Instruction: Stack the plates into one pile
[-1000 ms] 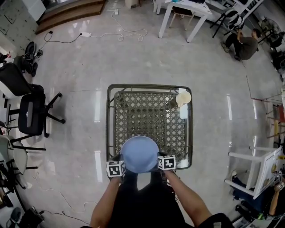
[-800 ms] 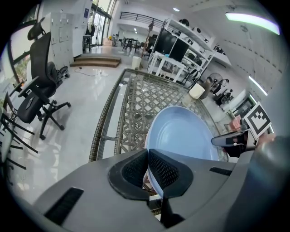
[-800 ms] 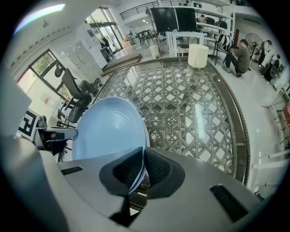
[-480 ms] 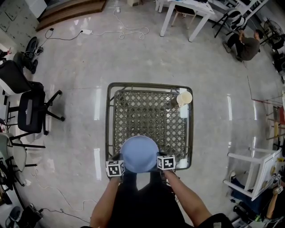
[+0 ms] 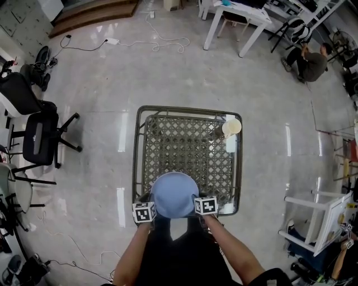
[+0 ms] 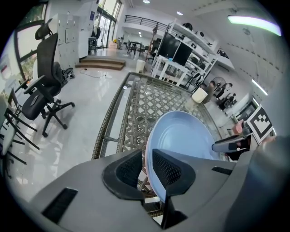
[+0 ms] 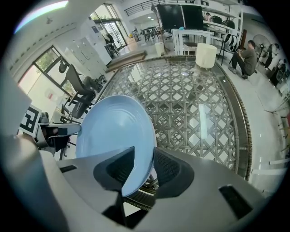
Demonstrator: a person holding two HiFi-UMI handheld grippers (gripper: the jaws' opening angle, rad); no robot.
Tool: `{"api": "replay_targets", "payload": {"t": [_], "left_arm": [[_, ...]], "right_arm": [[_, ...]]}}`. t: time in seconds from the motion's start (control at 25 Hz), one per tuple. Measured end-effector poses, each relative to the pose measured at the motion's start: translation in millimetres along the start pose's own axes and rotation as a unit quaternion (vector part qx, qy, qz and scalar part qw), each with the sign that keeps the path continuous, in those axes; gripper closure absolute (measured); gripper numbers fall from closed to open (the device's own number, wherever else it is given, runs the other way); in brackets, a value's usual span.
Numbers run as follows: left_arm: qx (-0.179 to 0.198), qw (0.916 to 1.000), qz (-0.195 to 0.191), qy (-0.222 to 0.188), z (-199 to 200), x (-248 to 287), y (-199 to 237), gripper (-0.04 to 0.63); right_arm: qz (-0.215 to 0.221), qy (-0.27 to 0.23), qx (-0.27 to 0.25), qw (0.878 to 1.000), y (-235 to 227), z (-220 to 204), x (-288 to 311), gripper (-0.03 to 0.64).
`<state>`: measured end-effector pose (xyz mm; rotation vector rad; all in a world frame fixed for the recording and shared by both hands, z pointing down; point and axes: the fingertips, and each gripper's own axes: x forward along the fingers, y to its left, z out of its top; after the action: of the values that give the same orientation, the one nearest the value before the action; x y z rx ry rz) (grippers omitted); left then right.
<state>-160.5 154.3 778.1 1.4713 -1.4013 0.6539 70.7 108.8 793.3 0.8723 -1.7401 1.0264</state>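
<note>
Light-blue plate (image 5: 174, 194), plain; brown wicker table (image 5: 136, 151), diamond lattice weave; cream cup (image 5: 231, 127); pale grey glossy floor (image 5: 84, 111).

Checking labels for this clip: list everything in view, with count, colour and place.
plate: one visible, blue, table's near edge
table: one, glass over brown lattice, centre
cup: one, cream, table's far right corner
office chairs: at least two, black, floor at left
desk: one, white, far right
seated person: one, far right
cables: white, far floor
left gripper: one, grey, jaws have just been opening, apart round the plate's left rim
right gripper: one, grey, jaws have just been opening, apart round the plate's right rim
forearms: two, bottom of head view
</note>
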Motion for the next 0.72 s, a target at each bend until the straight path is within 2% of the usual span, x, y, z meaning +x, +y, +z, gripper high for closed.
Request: {"api": "replay_targets", "payload": {"t": [0.24,0.4,0.56,0.72], "left_arm": [[-0.009,0.9996,0.002,-0.027,17.1,-17.3,6.3,0.531],[-0.012,0.9982,0.001,-0.059,37.0,-32.4,5.0,0.531],[-0.011,0.9951,-0.003,-0.098,61.8,-56.5,-7.8,0.531],[-0.004,0.9903,-0.02,-0.138,92.2,-80.6,-26.1,0.534]], "right_arm": [[-0.003,-0.001,-0.014,1.0,-2.1,6.0,-8.6,0.48],[-0.007,-0.018,-0.021,1.0,-4.9,18.6,-16.8,0.474],[0.001,-0.061,-0.034,0.998,-0.8,44.9,-40.0,0.475],[0.023,-0.129,-0.047,0.99,13.0,92.2,-75.4,0.48]]}}
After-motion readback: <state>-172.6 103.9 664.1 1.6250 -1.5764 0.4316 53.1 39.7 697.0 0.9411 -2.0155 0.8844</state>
